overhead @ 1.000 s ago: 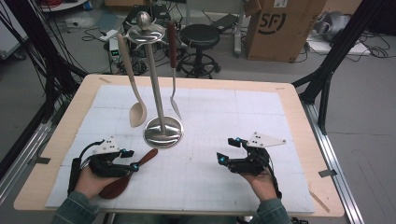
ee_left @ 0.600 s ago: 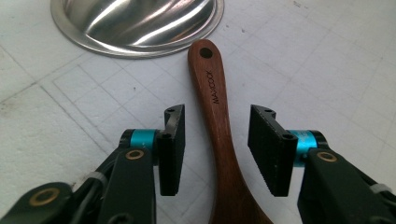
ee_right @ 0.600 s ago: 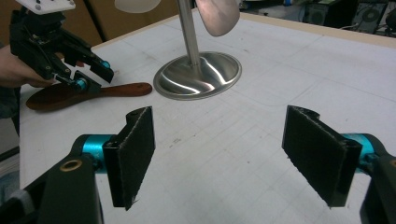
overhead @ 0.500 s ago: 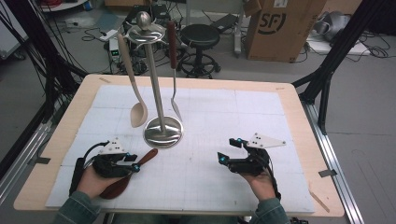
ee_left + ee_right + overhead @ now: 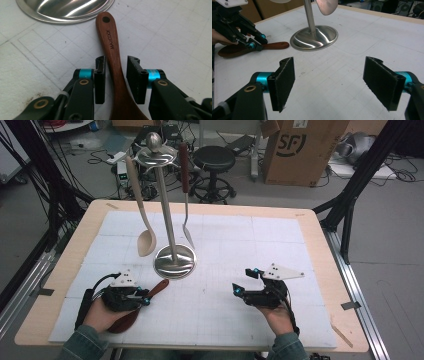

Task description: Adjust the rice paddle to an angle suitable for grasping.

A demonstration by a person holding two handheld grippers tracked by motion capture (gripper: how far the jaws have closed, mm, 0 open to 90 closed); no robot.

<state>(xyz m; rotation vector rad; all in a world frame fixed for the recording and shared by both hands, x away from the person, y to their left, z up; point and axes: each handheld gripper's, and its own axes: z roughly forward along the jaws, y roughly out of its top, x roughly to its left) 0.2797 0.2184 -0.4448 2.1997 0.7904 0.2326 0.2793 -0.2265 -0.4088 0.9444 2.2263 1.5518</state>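
Left gripper [image 5: 115, 75] jaws just closing around wooden spoon [image 5: 113, 52] handle, gap remains; off-centre pinch risks twist. Right gripper [image 5: 332, 83] spread, idle.

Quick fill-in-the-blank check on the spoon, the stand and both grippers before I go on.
1. The left gripper has its fingers on either side of the brown wooden spoon's ____.
2. The right gripper's fingers stand ____, with nothing between them.
3. The brown spoon's handle tip, with its hole, points toward the stand's round ____ base.
4. The pale spoon ____ from the stand.

Missing words: handle; open; metal; hangs
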